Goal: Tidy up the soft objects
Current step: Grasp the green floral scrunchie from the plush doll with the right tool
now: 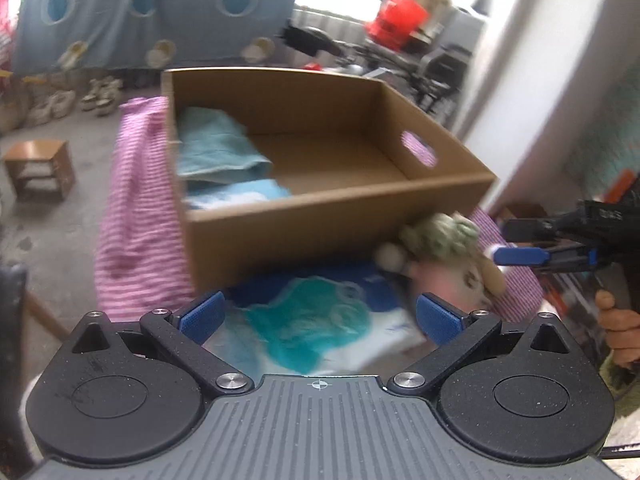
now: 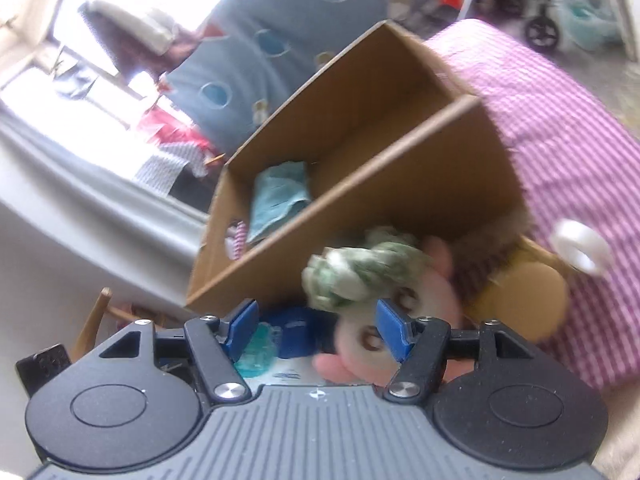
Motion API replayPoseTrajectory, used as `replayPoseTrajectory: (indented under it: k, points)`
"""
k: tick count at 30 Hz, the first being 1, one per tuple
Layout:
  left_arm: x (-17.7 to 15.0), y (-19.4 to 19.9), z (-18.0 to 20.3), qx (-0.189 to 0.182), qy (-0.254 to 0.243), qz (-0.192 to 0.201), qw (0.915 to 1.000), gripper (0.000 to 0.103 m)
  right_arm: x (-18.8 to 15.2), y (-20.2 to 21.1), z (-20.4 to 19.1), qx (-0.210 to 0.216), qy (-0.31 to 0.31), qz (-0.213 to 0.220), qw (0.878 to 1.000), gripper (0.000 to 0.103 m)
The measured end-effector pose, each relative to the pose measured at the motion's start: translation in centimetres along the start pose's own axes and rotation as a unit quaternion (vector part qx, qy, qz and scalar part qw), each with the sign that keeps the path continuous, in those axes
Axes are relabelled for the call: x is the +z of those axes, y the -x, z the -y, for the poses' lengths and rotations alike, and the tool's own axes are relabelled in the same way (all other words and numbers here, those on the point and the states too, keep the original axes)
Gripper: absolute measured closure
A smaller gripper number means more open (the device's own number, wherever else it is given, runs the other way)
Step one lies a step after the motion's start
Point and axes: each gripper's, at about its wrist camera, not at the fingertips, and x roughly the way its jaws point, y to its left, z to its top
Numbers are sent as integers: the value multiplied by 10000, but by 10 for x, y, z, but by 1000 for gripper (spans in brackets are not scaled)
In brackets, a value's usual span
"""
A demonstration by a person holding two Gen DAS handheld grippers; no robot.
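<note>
Plush toy beside my cardboard box (image 1: 320,224)

The plush toy (image 2: 372,280) lies lower centre, long axis sloping rightward; both my left gripper (image 1: 320,316) and right gripper (image 2: 318,326) gape empty, the toy just beyond the right jaws.

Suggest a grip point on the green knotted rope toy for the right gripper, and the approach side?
Probably the thick knotted middle of the green rope toy, approached from the open near side. It lies on the pink plush tight against the cardboard box front wall, so the far side is blocked. The right gripper is open and already faces it.
</note>
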Motion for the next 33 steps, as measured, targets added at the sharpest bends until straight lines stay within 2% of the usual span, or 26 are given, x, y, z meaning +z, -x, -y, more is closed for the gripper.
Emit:
replayPoseTrajectory:
  k: [7, 12, 14, 17, 20, 26, 30, 33]
  points:
    - [0, -28, 57, -262, -889, 8, 9957, 4, 9, 4, 23, 114, -321, 371, 9987, 37]
    - [14, -61, 91, -624, -1184, -104, 9909, 9, 26, -11, 37, 45, -517, 387, 9979, 37]
    - [21, -75, 97, -672, -1193, -183, 9904, 11, 32, -19, 41, 20, -548, 303, 9980, 37]
    - [28, -93, 103, -684, -1202, -274, 9900, 23, 38, -30, 46, -4, -596, 183, 9981, 37]
    - [30, -106, 99, -735, -1068, -460, 9905, 25, 40, -38, 51, 66, -664, 78, 9977, 37]
    - [32, -120, 98, -814, -949, -626, 9902, 37, 38, -53, 56, 78, -748, -179, 9970, 41]
    - [32, -125, 99, -866, -923, -709, 9894, 51, 36, -59, 57, 123, -783, -248, 9965, 48]
    - [32, -126, 100, -873, -932, -682, 9895, 61, 36, -56, 55, 193, -717, -196, 9970, 60]
